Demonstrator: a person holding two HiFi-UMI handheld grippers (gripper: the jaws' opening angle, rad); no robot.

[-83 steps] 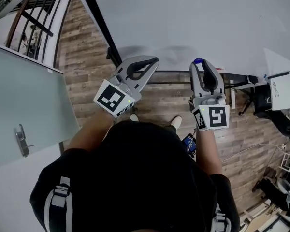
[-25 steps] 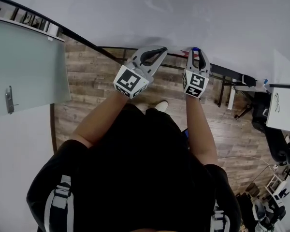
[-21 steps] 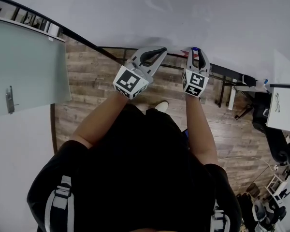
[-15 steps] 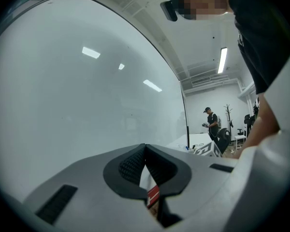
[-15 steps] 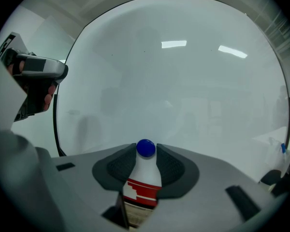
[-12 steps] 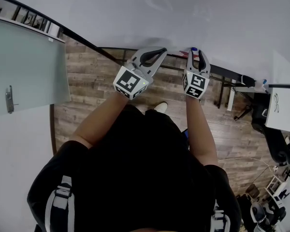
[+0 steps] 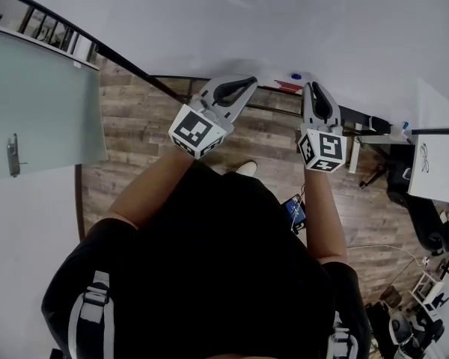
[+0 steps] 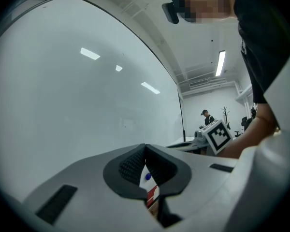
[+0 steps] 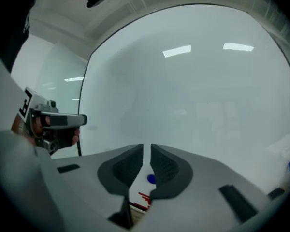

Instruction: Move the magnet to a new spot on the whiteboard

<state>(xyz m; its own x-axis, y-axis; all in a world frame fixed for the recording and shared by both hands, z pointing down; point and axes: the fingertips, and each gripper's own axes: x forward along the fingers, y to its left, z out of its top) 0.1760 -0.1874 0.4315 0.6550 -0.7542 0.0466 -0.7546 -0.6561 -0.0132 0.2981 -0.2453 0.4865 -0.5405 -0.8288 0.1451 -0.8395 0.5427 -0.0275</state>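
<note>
Right gripper (image 7: 312,87) has let go of the magnet (image 7: 295,76), now stuck alone on the whiteboard (image 7: 209,21) at its 11 o'clock. Its fingers, just narrowed, hold nothing. Left gripper (image 7: 248,80) fingers are together, empty. Placement looks done.

- Whiteboard (image 7: 209,21) — upright, white, dark-framed.
- Magnet (image 7: 295,75) — small, round, blue; stuck to the board near its lower edge.
- Red marking (image 7: 286,86) — just beside the magnet; kind unclear.
- Floor (image 7: 135,126) — wood planks.
</note>
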